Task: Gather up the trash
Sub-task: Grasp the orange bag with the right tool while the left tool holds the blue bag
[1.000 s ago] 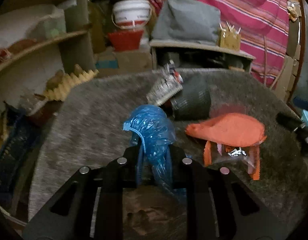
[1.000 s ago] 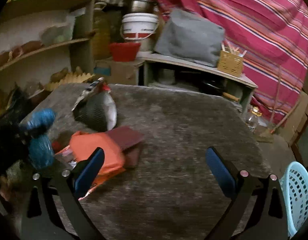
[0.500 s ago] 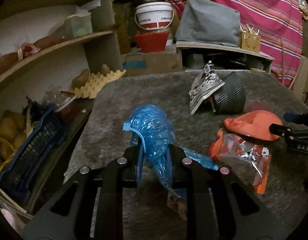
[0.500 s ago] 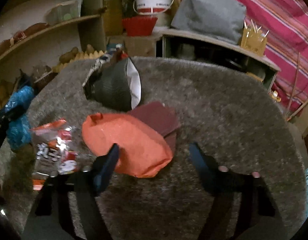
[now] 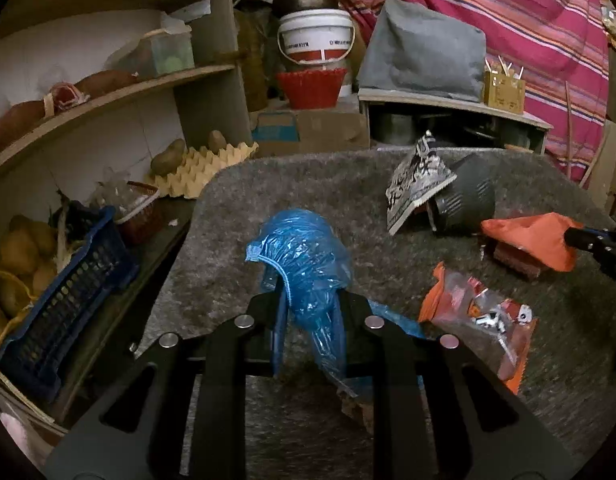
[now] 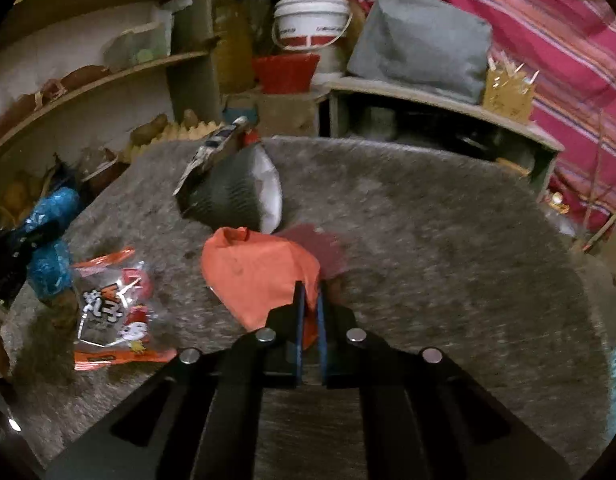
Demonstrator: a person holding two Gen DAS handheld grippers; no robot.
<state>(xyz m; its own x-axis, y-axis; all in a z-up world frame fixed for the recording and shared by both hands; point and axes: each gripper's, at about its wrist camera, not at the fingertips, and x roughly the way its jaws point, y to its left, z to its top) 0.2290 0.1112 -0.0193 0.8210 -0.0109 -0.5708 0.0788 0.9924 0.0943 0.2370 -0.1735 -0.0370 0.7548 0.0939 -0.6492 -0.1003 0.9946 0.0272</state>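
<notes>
On the grey table, our left gripper clamps the blue bag; our right gripper, just closed, pinches the orange wrapper's edge, which may slip.

Left tool points downward, jaws clamped on blue plastic — right tool has just closed, pinching orange wrapper.

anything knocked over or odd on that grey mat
Yes: the dark ribbed cup lies tipped on its side at the back of the grey mat, white inside showing, with a crumpled printed wrapper leaning on it. No spill shows.
</notes>
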